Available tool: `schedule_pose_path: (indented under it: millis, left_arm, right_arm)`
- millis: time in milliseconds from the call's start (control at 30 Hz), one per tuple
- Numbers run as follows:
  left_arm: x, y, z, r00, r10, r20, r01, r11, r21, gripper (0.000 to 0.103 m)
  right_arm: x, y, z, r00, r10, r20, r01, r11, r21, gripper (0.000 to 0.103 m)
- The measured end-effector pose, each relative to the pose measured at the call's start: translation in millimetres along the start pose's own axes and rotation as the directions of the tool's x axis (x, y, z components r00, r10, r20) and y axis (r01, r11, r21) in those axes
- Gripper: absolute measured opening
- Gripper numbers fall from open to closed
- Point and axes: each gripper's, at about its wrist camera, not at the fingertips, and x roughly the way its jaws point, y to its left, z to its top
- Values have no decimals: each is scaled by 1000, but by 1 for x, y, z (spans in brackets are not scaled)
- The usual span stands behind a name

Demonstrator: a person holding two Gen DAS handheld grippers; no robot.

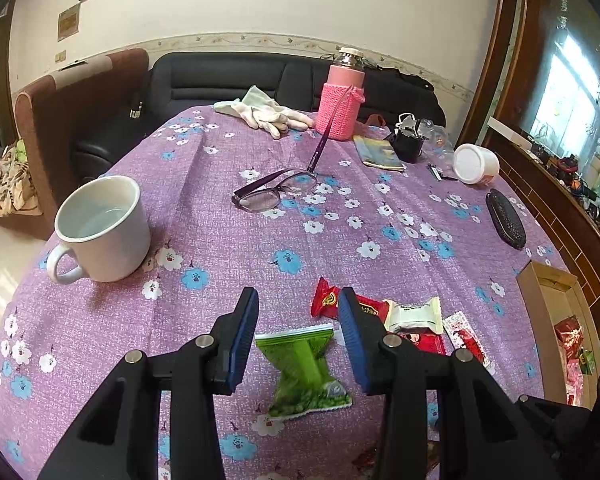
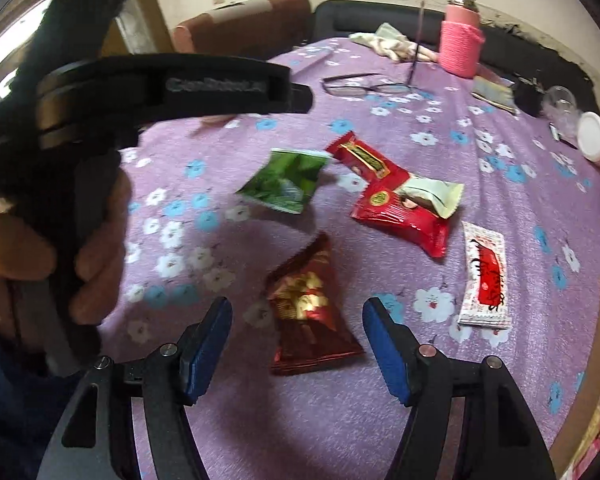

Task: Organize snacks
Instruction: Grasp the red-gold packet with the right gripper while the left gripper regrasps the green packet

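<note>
Several snack packets lie on the purple flowered tablecloth (image 1: 220, 248). A green packet (image 1: 304, 372) lies flat below the gap of my left gripper (image 1: 299, 294), which is open, with its pads clear of the packet. Right of it are a red packet (image 1: 326, 300), a white-green one (image 1: 414, 314) and a white-red sachet (image 1: 464, 332). My right gripper (image 2: 298, 304) is open above a dark red packet (image 2: 308, 308), which lies between its fingers untouched. The green packet (image 2: 286, 180), the red packets (image 2: 400, 220) and the sachet (image 2: 484, 276) lie beyond.
An open cardboard box (image 1: 536, 304) holding snacks stands at the table's right edge. A white mug (image 1: 104, 228), glasses (image 1: 276, 190), white gloves (image 1: 268, 114), a pink bottle (image 1: 340, 96), a tipped white cup (image 1: 474, 162) and a black case (image 1: 506, 218) lie farther back. A hand (image 2: 92, 248) grips the left tool.
</note>
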Motion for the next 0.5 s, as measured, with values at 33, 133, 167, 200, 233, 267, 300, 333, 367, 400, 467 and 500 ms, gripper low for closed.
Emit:
schedule_pose_path:
  millis: [33,133,167,200,233,267,300,333,367,400,467,500]
  left_arm:
    - [1,1,0,1000,-5,-6,5,1000,-2,40]
    - [3,6,0,999,-20,-34,19,999,-32,40]
    - [3,8,0,999,-31,-40,29,999,-37,40]
    - [3,8,0,998,-36,-42,34,999,-40,40]
    - [3,9,-1,998,-37,-46,35,998,-43,40]
    - [2,10,-1,998,-36,-52,34,999,-42,41]
    - [2,9,-1,997,-41,-60,39,998,-39,42]
    - [4,8,-2,996,-49,-74,46,998,-30,44]
    - [4,7,-2,995,-48,-82,46,998,-30,45]
    - [5,7,-3,994,-47,-95,44,998,-33,45]
    - [6,6,-5,990,-59,-129,56,998,-30,52]
    - [9,4,-7,986,-48,-159,46,999,-16,57]
  right_arm:
    - [1,0,0,1000,-4,4,4,1000,5,73]
    - [8,10,-3,998,-67,15,68,997,-23,54]
    - [10,14,-4,993,-120,17,120,992,-47,41]
    - [10,14,-3,990,-139,24,140,989,-51,40]
    - [7,13,-2,989,-142,34,144,989,-38,40]
    - [2,6,-1,987,-153,49,153,988,-8,38]
    - [-3,-3,0,985,-160,67,159,987,24,37]
    - [-8,-11,1,984,-159,84,154,986,58,36]
    - [-14,-19,2,983,-153,101,144,985,96,36]
    - [-22,-33,3,980,-152,128,131,978,161,36]
    - [-31,-48,1,976,-158,152,121,966,227,36]
    - [-36,-58,0,972,-159,171,109,957,267,36]
